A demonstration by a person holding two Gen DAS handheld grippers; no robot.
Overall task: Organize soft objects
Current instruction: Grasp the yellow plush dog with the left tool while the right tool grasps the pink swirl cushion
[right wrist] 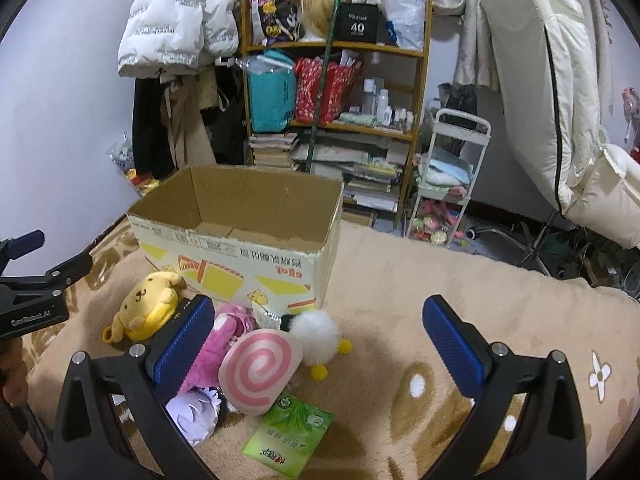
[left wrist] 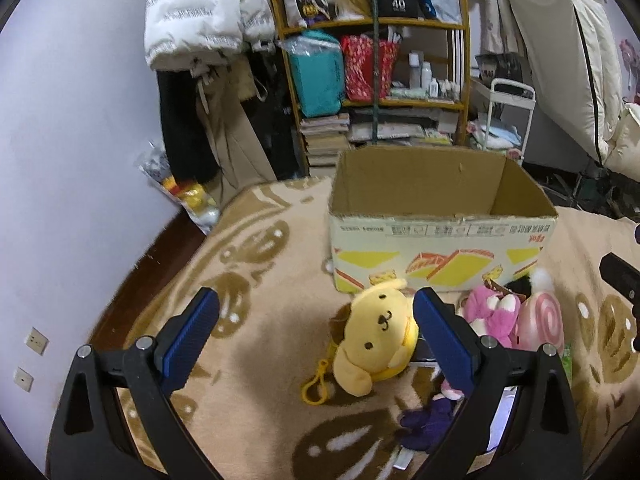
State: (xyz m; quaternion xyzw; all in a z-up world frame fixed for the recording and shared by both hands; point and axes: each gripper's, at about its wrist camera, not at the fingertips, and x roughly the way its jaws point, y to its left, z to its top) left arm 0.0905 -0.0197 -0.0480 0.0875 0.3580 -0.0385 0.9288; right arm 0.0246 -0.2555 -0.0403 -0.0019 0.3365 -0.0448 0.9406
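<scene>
An open cardboard box (left wrist: 440,236) (right wrist: 240,252) stands on the tan blanket. In front of it lie soft toys: a yellow dog plush (left wrist: 378,338) (right wrist: 146,306), a pink plush (left wrist: 494,312) (right wrist: 218,340), a pink swirl cushion (left wrist: 540,324) (right wrist: 260,372), a white fluffy toy with yellow feet (right wrist: 318,338) and a purple plush (left wrist: 428,420) (right wrist: 196,412). My left gripper (left wrist: 316,336) is open, hovering just left of the yellow dog. My right gripper (right wrist: 320,344) is open above the swirl cushion and the white toy. Neither holds anything.
A green packet (right wrist: 288,432) lies on the blanket (right wrist: 400,320) near the toys. Behind the bed stand a cluttered wooden shelf (left wrist: 376,60), hanging coats (left wrist: 200,20), a white cart (right wrist: 448,176) and a folded mattress (right wrist: 552,92). A hand (right wrist: 14,384) holds the left gripper.
</scene>
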